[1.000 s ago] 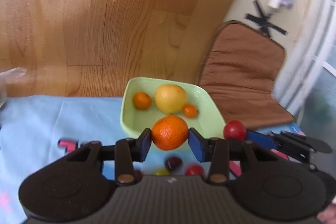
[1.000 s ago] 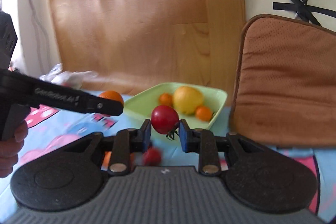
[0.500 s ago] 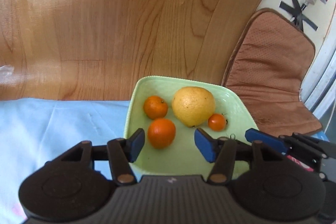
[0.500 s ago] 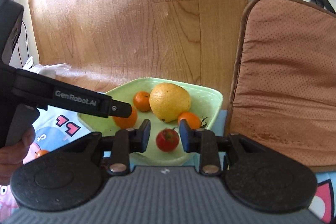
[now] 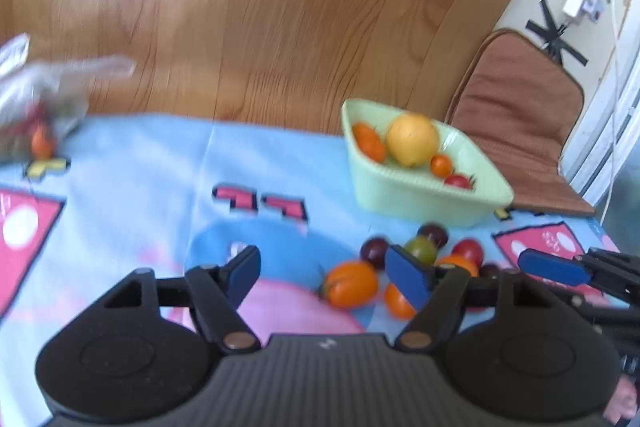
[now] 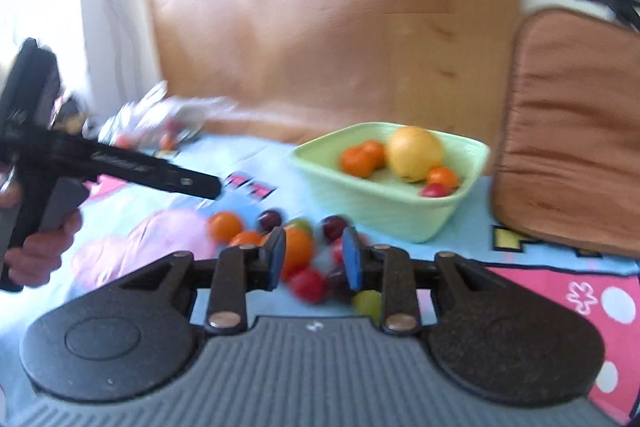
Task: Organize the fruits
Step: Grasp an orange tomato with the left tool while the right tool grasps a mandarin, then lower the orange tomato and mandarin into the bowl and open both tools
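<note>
A pale green bowl holds a large yellow fruit, oranges and a red tomato. In front of it a heap of loose small fruits lies on the mat, among them an orange tomato, a green one and dark plums. My left gripper is open and empty, low over the mat left of the heap. My right gripper is open and empty just above the heap; it also shows in the left wrist view.
A blue and pink cartoon mat covers the table. A clear plastic bag with more fruit lies at the far left. A brown cushioned chair stands right of the bowl. A wooden board backs the table.
Both grippers let go of their fruit into the bowl, the left an orange, the right a red tomato. Both have pulled back from the bowl and now hover near the loose fruit.
</note>
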`<state>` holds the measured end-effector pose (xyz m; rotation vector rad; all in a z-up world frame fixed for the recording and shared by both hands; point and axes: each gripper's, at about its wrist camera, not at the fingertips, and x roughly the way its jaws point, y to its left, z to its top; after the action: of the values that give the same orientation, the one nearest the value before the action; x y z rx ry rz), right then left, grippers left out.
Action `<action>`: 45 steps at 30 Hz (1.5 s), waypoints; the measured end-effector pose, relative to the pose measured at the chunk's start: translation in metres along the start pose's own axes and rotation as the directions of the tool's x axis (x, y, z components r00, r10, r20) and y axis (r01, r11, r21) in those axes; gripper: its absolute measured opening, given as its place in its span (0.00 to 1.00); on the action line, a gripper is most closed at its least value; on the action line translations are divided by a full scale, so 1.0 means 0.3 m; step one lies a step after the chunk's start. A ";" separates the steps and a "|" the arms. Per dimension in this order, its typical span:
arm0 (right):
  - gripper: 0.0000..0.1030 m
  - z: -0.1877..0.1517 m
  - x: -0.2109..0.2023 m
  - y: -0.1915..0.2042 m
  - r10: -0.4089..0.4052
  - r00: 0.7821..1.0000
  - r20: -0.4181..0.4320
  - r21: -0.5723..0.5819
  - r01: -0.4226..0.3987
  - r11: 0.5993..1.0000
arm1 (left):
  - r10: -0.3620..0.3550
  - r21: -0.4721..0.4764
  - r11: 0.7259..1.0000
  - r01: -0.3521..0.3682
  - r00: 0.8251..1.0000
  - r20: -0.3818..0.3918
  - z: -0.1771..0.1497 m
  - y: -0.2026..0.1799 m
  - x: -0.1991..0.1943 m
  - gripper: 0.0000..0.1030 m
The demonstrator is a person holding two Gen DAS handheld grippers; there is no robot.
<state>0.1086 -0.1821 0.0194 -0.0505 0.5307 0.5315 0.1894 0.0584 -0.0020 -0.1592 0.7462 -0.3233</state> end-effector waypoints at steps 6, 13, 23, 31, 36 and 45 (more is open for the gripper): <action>0.50 -0.001 0.087 0.106 -0.050 0.999 -0.011 -0.167 0.048 0.985 | -0.011 -0.066 0.998 0.010 1.000 -0.021 -0.017 0.038 0.064 0.72; 0.41 -0.021 0.134 0.111 -0.054 0.996 -0.065 -0.169 0.042 0.985 | -0.111 -0.065 0.992 0.109 0.993 -0.035 -0.051 0.025 0.037 0.37; 0.41 -0.155 -0.108 0.205 0.032 0.999 -0.044 -0.081 -0.036 0.996 | -0.096 0.019 0.995 0.097 0.995 -0.038 -0.198 -0.030 -0.108 0.36; 0.42 -0.221 -0.183 0.182 0.032 0.998 -0.052 0.046 -0.030 0.998 | -0.017 0.125 0.992 0.019 1.000 -0.013 -0.209 -0.098 -0.096 0.42; 0.40 -0.235 -0.196 0.193 0.020 0.998 -0.067 0.029 -0.018 0.999 | -0.019 0.136 0.991 0.022 1.000 -0.021 -0.217 -0.122 -0.100 0.33; 0.38 -0.252 -0.237 0.184 0.035 0.997 -0.063 0.073 -0.030 0.997 | -0.168 0.062 0.983 0.175 0.981 -0.101 -0.308 -0.193 -0.196 0.33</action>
<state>-0.0063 -0.1815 -0.0059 0.0099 0.6137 0.5433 0.0721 0.0217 -0.0166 -0.1427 0.8161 -0.5237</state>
